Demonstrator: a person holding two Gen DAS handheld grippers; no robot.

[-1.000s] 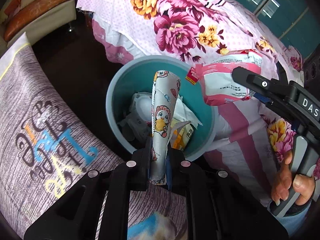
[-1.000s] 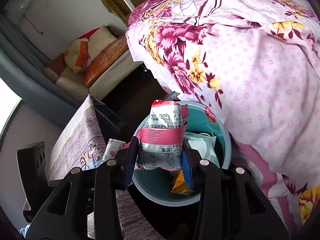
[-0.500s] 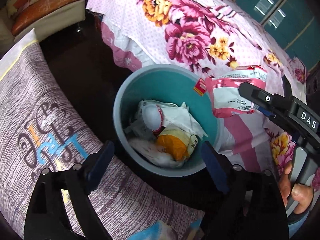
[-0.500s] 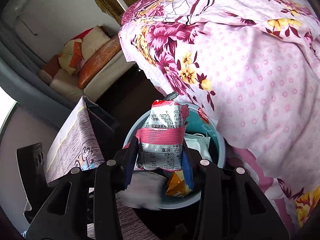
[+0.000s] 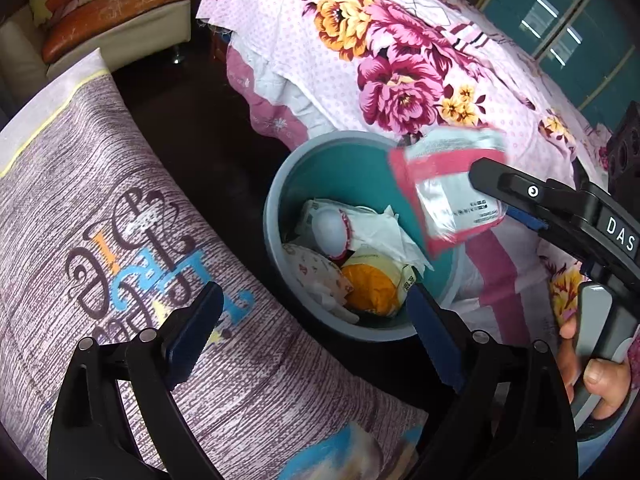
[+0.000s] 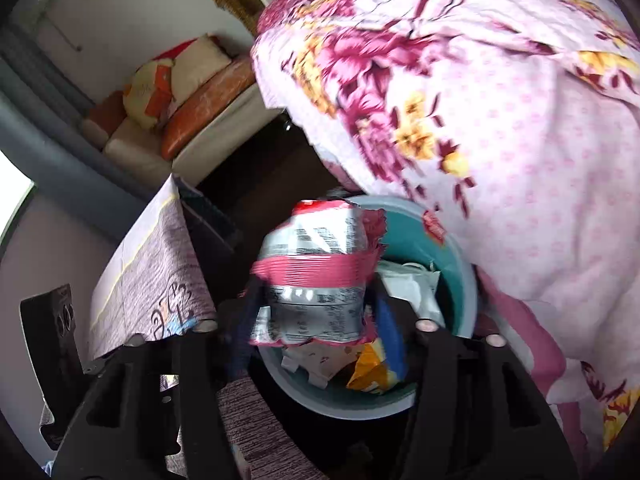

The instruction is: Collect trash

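Both jaws just opened: left gripper wide, empty; right gripper loosening around blurred packet over bin.

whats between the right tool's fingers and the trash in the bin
Only the pink snack packet, between the right tool's just-opening fingers above the bin; right wrist view.

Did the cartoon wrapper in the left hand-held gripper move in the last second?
Yes. The left hand-held gripper has just opened; the wrapper dropped into the bin.
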